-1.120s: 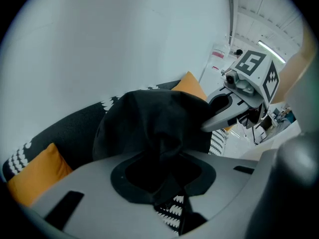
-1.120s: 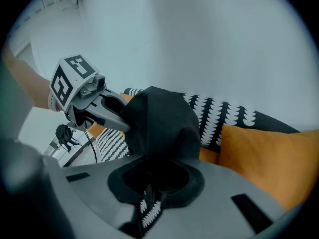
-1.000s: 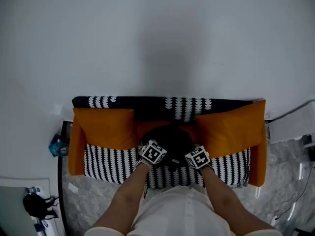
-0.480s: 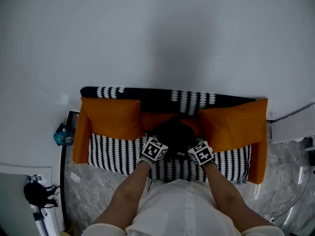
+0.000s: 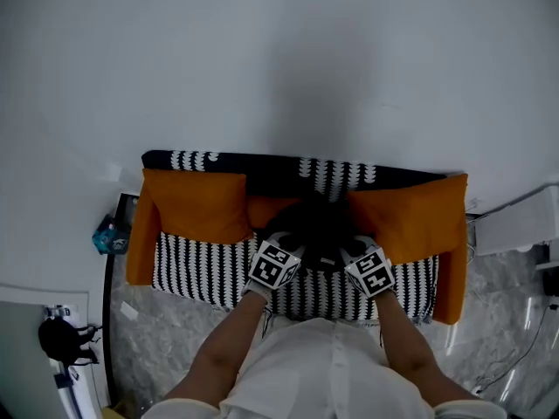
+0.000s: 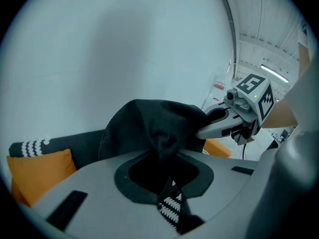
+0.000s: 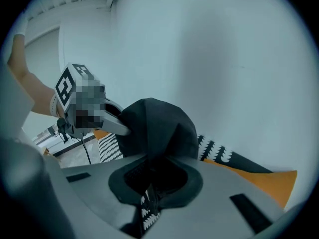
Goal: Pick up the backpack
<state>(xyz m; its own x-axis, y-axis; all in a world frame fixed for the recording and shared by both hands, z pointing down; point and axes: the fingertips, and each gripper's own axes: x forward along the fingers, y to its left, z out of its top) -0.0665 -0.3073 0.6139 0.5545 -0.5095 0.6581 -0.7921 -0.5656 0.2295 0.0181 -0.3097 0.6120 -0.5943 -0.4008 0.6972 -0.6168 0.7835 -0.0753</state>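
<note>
Head view: the black backpack (image 5: 316, 227) is in the middle of the frame, over the striped sofa (image 5: 199, 276) and between its two orange cushions (image 5: 196, 204). The left hand-held gripper (image 5: 284, 241) takes its left side and the right hand-held gripper (image 5: 358, 250) its right. A hold on each flank probably keeps the soft bag level as it rises.

Left gripper view: this hand-held gripper's jaws are pinching a bunched fold of the backpack's fabric (image 6: 149, 126). They have just been closing on it. The fabric pulls up into a peak above the pinch, so it looks to be bearing weight. The right hand-held gripper bites in at upper right.

Right gripper view: its jaws are pressed nearly together on another fold of the backpack (image 7: 160, 126), and the bag hangs domed against the pale wall (image 7: 209, 49).

Against a second ago in the head view, the backpack and both hand-held grippers have come up toward the camera. The bag now hides more of the orange between the cushions, and the marker cubes stand further apart.
</note>
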